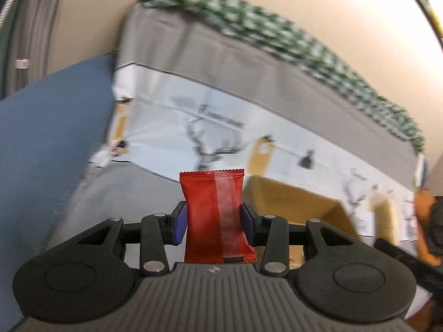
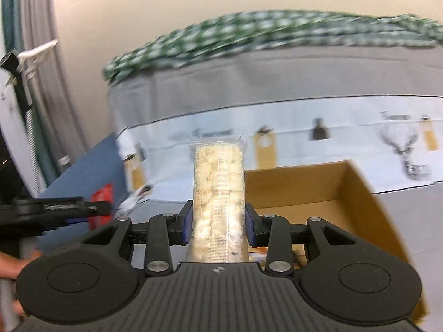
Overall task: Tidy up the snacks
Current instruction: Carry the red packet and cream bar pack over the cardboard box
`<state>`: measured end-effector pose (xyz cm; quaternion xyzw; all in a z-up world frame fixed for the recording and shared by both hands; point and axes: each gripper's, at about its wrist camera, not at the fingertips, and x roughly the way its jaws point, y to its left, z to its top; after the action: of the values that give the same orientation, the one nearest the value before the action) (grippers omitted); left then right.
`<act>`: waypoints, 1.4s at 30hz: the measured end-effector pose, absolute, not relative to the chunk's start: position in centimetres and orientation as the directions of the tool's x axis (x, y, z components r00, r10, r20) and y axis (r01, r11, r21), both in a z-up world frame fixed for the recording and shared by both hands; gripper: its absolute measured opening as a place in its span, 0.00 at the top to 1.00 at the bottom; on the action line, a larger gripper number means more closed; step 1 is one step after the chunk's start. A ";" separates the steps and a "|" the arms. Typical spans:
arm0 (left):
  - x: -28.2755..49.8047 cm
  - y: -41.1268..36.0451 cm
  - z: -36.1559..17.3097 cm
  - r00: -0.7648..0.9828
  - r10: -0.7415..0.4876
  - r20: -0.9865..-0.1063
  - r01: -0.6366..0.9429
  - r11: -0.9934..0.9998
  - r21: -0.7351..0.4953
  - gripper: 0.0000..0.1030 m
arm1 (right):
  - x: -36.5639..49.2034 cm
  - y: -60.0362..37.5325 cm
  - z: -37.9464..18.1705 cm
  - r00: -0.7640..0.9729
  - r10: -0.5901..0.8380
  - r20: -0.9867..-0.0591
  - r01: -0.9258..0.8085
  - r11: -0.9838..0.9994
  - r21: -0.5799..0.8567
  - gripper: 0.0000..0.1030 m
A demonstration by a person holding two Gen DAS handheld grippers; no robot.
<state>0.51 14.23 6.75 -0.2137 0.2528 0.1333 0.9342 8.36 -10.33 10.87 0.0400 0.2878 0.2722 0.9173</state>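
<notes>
Both hands loaded. Left gripper (image 1: 213, 225) clenched on a red snack packet (image 1: 214, 218), blue pads (image 1: 178, 228) pinching its waist so the foil bows inward, sealed top edge standing upright above the jaws. Right gripper (image 2: 218, 225) clamped on a long clear packet (image 2: 218, 193) of pale puffed pieces, held low down, most of its length sticking up free. Open cardboard box (image 2: 357, 193) lying just beyond and to the right of both grippers, on a grey surface, with a printed white-and-grey cloth (image 2: 304, 127) hanging behind it and a green checked fabric (image 2: 249, 27) on top, far side. Background smeared by blur, so exact gaps hard to judge. Step in hand, by the look of it: carrying both packets toward the box for dropping in. For doing it well: bring each packet clearly over the box opening, past the near wall, before letting go; lower until the bottom edge sits inside the walls rather than dropping from high. Keep the tall clear packet from swinging into the box rim, since its free end may tip. Release one at a time to keep the grippers from crowding each other, left one visible at the far left edge of the right wrist view. Avoid squeezing harder; puffed contents probably crush easily.
</notes>
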 end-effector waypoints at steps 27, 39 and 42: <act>6.4 3.8 2.3 0.889 -0.124 -0.440 -0.029 0.945 -0.326 0.56 | 11.2 -18.4 4.6 0.782 0.327 -0.531 -0.279 0.945 0.170 0.64; 6.3 3.4 2.3 0.888 -0.142 -0.438 -0.010 0.945 -0.326 0.56 | 11.0 -17.9 4.5 0.778 0.342 -0.527 -0.303 0.939 0.161 0.64; 6.2 3.4 2.3 0.887 -0.144 -0.439 -0.009 0.945 -0.328 0.56 | 11.1 -18.0 4.5 0.775 0.344 -0.530 -0.303 0.939 0.165 0.63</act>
<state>6.23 3.43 2.27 -0.1627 0.2351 -0.0354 0.9576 11.11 -17.96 4.51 0.0352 0.2878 0.1718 0.9415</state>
